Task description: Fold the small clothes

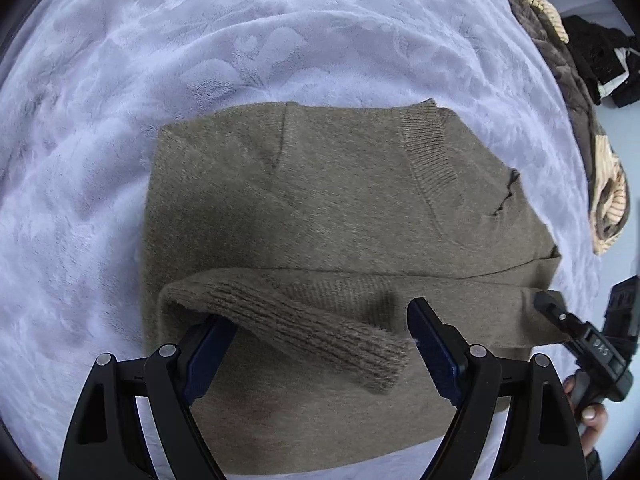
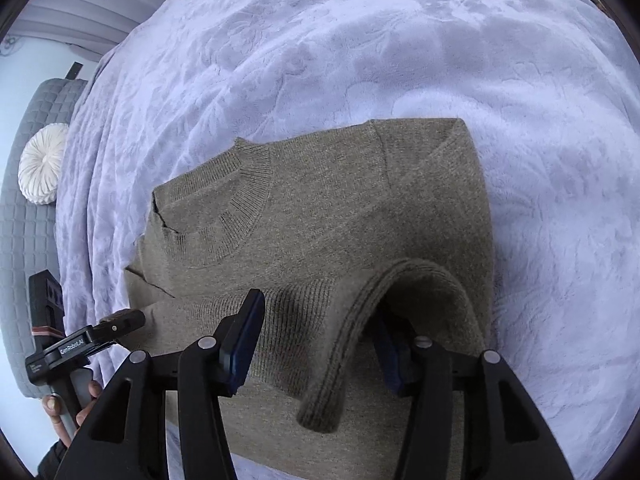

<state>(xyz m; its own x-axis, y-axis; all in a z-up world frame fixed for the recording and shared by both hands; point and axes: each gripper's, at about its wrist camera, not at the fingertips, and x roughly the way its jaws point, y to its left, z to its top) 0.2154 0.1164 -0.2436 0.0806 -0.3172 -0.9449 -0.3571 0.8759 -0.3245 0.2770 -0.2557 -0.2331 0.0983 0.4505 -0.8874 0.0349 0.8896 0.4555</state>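
Note:
An olive-brown knit sweater lies flat on a lavender blanket, its ribbed collar toward the far side. One sleeve is folded across the body, and its ribbed cuff lies between the fingers of my left gripper. That gripper is open wide, with the cuff draped over its left fingertip. My right gripper is open too, and a looped sleeve cuff hangs over its right finger, hiding that tip. Neither pair of pads presses on the cloth. Each gripper shows at the edge of the other's view.
A heap of brown and cream clothes and a black garment lie at the blanket's far right edge. A grey quilted headboard with a round white cushion stands on the left. A hand holds the left gripper's handle.

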